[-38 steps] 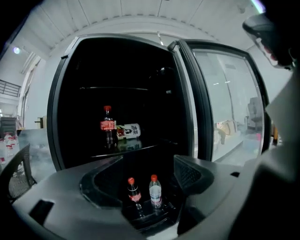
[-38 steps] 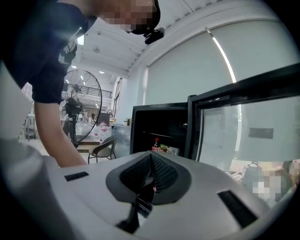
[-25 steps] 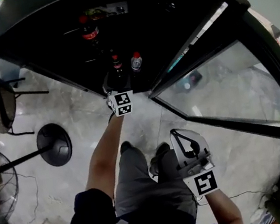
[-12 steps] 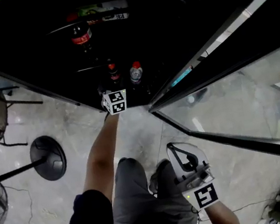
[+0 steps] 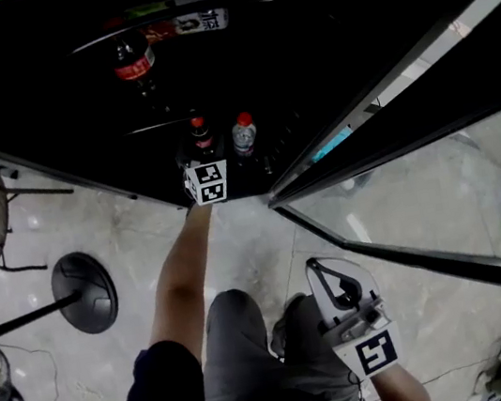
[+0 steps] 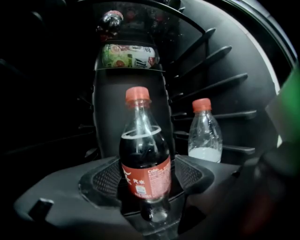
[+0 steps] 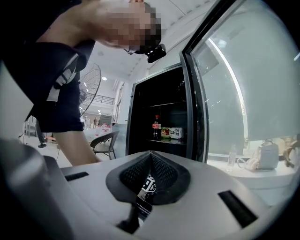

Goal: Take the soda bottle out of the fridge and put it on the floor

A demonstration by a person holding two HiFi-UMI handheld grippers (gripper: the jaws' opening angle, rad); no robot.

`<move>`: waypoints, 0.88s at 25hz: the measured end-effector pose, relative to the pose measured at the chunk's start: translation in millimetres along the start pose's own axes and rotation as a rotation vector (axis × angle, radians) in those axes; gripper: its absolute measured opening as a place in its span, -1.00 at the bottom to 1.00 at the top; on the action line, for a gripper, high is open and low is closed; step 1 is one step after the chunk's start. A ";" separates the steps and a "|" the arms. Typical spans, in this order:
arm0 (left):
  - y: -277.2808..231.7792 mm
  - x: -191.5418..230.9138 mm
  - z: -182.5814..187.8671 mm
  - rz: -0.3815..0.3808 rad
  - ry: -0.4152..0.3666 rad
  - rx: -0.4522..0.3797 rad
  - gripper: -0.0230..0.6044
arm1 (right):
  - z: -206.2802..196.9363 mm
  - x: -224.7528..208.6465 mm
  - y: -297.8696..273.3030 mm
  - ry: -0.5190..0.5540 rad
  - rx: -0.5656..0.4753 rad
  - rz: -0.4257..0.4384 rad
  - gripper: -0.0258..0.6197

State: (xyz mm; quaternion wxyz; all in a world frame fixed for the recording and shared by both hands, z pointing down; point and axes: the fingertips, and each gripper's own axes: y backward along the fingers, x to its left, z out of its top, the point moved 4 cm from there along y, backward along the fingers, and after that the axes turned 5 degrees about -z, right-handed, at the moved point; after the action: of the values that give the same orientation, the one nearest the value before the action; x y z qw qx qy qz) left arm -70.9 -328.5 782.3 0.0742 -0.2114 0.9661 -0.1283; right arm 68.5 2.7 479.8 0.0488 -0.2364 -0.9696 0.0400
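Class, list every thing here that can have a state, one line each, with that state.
Glass-fronted black fridge door: open.
Dark cola bottle with red cap: capped, upright, clamped between jaws.
Clear plastic bottle with red cap: capped, upright, about a quarter full.
Green can: lying on its side.
Left gripper: shut on the cola bottle.
Right gripper: shut, empty.

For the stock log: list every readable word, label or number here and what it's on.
"汽水": red label of the soda bottle.
"Coke", likely: small white word on the same label; the finer print is unreadable.
Carton higher up: print too blurred to read.
Clear bottle: no text visible.
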 end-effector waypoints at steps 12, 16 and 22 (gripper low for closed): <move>-15.0 5.3 -9.6 0.013 -0.003 -0.031 0.15 | -25.0 2.8 4.8 0.003 0.025 0.006 -0.86; -14.4 5.2 -9.6 0.004 0.016 -0.018 0.12 | -29.0 2.8 2.7 -0.004 0.023 0.001 -0.86; -9.6 9.0 -9.3 -0.012 0.053 0.037 0.10 | -34.3 2.3 0.2 0.005 0.026 0.005 -0.86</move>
State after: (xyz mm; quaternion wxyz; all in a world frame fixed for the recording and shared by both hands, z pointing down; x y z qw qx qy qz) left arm -77.1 -338.8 793.0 0.0516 -0.2123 0.9638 -0.1524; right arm 70.5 5.8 514.0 0.0543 -0.2381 -0.9683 0.0523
